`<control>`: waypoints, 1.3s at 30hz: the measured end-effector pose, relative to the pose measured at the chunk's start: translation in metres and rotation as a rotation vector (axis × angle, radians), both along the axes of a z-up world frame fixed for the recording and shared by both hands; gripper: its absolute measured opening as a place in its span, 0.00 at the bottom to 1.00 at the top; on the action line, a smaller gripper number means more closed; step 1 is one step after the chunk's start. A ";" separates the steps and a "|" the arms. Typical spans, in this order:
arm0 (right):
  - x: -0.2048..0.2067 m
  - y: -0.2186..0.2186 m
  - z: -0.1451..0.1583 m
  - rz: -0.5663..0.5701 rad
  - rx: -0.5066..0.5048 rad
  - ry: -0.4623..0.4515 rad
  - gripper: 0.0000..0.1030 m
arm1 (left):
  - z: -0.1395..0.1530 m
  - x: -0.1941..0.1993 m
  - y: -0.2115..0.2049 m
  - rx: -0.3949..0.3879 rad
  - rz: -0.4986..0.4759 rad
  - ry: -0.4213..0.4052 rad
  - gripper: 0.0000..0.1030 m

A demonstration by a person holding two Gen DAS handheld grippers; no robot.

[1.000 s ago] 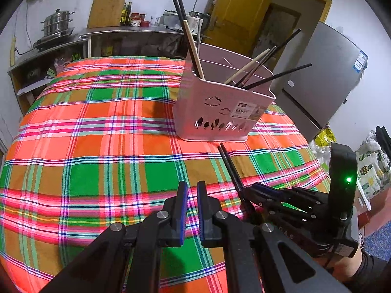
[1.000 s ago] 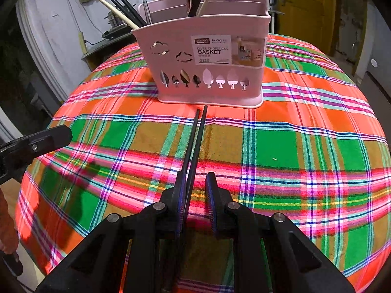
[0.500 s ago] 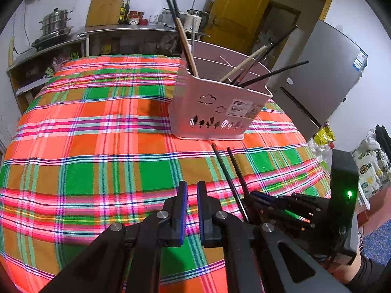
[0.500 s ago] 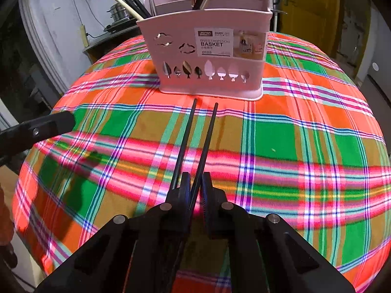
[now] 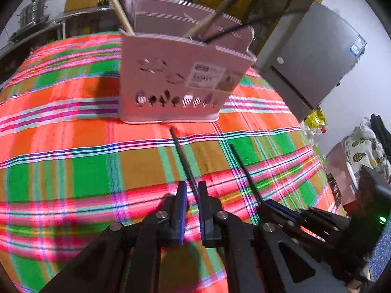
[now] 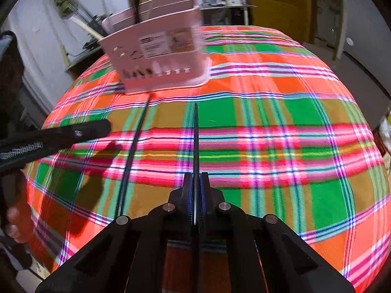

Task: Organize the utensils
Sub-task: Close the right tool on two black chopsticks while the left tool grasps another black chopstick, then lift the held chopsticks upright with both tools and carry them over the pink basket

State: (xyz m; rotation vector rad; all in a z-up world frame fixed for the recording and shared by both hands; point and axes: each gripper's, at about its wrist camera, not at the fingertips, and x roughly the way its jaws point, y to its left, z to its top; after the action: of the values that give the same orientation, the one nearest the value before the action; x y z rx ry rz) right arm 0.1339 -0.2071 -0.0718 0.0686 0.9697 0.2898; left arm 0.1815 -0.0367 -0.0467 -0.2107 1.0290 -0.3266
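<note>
Chopstick (image 6: 195, 141) clamped in right gripper (image 6: 195, 183); left gripper (image 5: 192, 195) narrow, seemingly around another (blurry), near basket (image 5: 180, 83).

The right tongs (image 6: 195, 183) are clamped on a black chopstick (image 6: 195, 141); the left tongs (image 5: 192, 193) sit slightly parted around another chopstick (image 5: 182, 156).

Left wrist view: mounted behind the left gripper (image 5: 191, 190), low over the plaid tablecloth (image 5: 73, 146), facing along the fingers toward the pink utensil basket (image 5: 180, 83), which stands near and blurred, with the right gripper (image 5: 276, 207) entering at lower right. Right wrist view: mounted behind the right gripper (image 6: 195, 183), equally low, facing the same basket (image 6: 158, 58) from farther right and a little farther off, the left gripper (image 6: 73, 131) intruding at left. Shared ground: basket front, the cloth before it, and two black chopsticks (image 6: 133, 151), each view catching the other tool.
</note>
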 end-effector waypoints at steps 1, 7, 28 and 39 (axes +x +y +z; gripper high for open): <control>-0.001 -0.003 0.000 -0.008 0.009 0.003 0.06 | -0.004 0.004 -0.003 0.004 0.000 0.009 0.15; 0.003 -0.009 0.000 -0.017 0.044 0.018 0.06 | -0.016 0.017 -0.021 0.060 0.008 0.011 0.16; 0.059 0.019 0.003 0.087 -0.009 0.023 0.07 | -0.015 0.019 -0.004 0.128 -0.048 0.014 0.08; 0.068 0.023 0.007 0.097 -0.011 0.031 0.05 | -0.014 0.031 -0.011 0.138 -0.052 0.039 0.06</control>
State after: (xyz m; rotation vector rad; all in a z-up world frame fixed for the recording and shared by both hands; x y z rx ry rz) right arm 0.2018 -0.1839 -0.0651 0.0163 1.0072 0.3733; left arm 0.2130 -0.0477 -0.0603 -0.0661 1.0928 -0.2983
